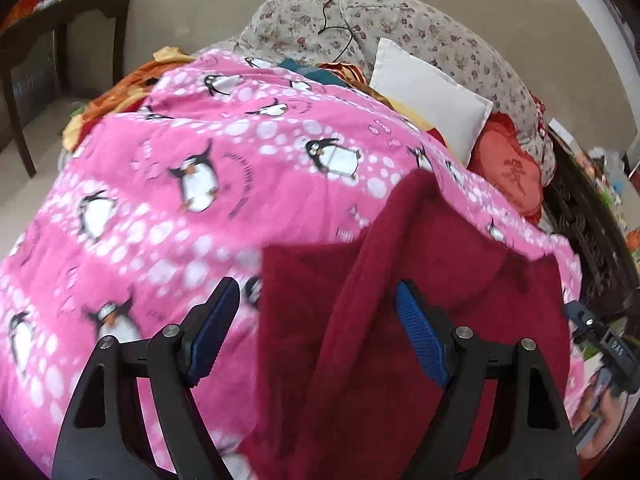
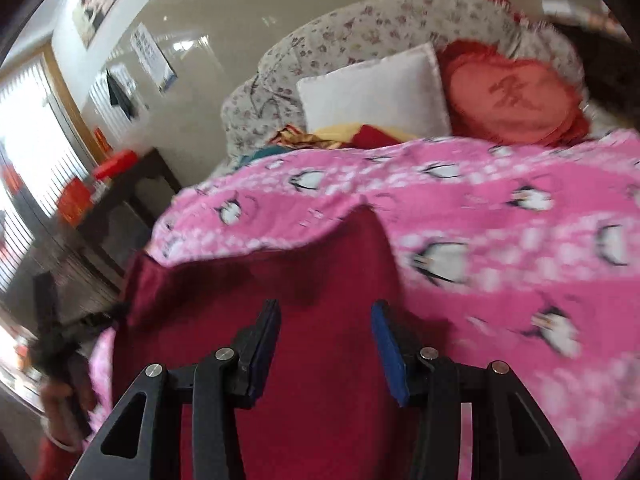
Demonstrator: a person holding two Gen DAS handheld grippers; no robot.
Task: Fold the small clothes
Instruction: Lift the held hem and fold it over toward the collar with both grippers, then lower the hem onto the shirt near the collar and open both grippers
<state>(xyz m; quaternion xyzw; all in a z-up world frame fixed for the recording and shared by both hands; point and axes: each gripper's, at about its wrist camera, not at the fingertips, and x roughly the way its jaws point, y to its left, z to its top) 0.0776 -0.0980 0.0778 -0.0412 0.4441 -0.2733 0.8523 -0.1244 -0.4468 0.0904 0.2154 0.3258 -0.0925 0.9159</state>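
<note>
A dark red fleece garment (image 1: 420, 280) lies on the pink penguin blanket (image 1: 180, 160) that covers the bed. A raised fold runs up its middle. My left gripper (image 1: 316, 292) is open just above the garment's near left part, nothing between its blue pads. My right gripper (image 2: 324, 308) is open above the same garment (image 2: 320, 280), its fingers apart over the cloth, holding nothing. The right gripper's body shows at the left wrist view's right edge (image 1: 604, 344).
A white pillow (image 1: 432, 100), a red heart cushion (image 1: 508, 172) and a floral quilt (image 1: 400, 24) lie at the bed's head. A dark wooden table (image 1: 40, 60) stands left of the bed. A dark carved headboard (image 1: 588, 232) is at the right.
</note>
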